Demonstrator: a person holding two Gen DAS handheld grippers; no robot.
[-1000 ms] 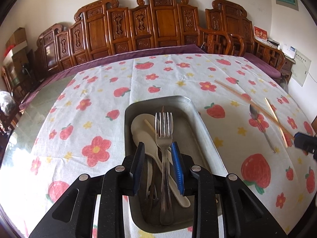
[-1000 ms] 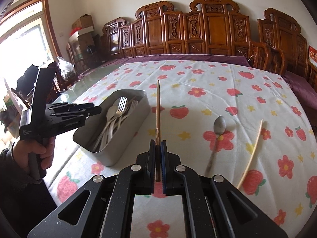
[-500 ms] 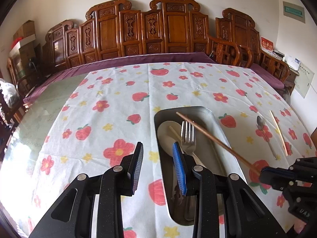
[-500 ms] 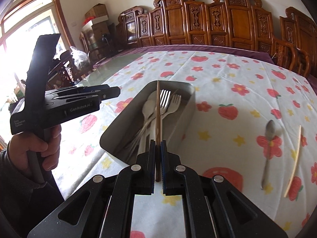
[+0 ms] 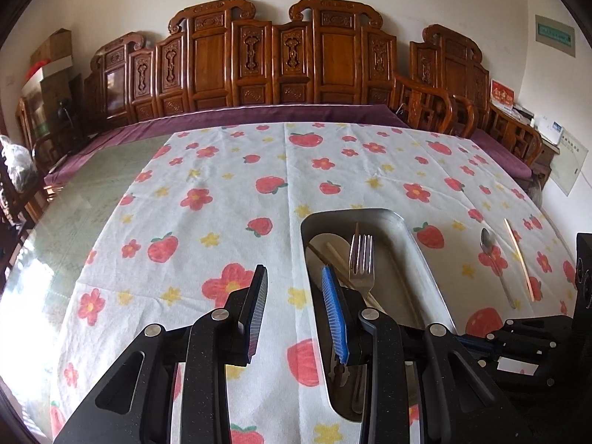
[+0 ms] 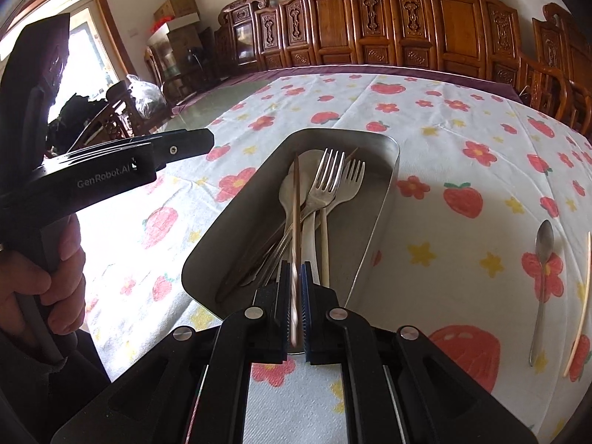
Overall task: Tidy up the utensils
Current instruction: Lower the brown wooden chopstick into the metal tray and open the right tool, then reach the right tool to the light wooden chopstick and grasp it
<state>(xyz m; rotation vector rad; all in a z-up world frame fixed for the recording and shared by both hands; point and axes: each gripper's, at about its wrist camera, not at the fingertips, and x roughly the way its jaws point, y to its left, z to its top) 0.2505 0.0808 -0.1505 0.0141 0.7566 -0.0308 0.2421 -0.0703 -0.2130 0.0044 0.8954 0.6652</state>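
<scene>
Showing blurred chopstick point(image 6: 295, 222) between right tool point(image 6: 295, 318) pads, right view only

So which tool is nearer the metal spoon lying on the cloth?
Right. The right tool, shut on a chopstick over the tray, has the metal spoon on the cloth beside it. The left tool is open on the tray's far side.

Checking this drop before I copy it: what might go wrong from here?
The chopstick in the right tool hangs over piled forks in the metal tray; released, it may rest across them, not flat. The left tool hovers open at the tray's edge and might bump it.
</scene>
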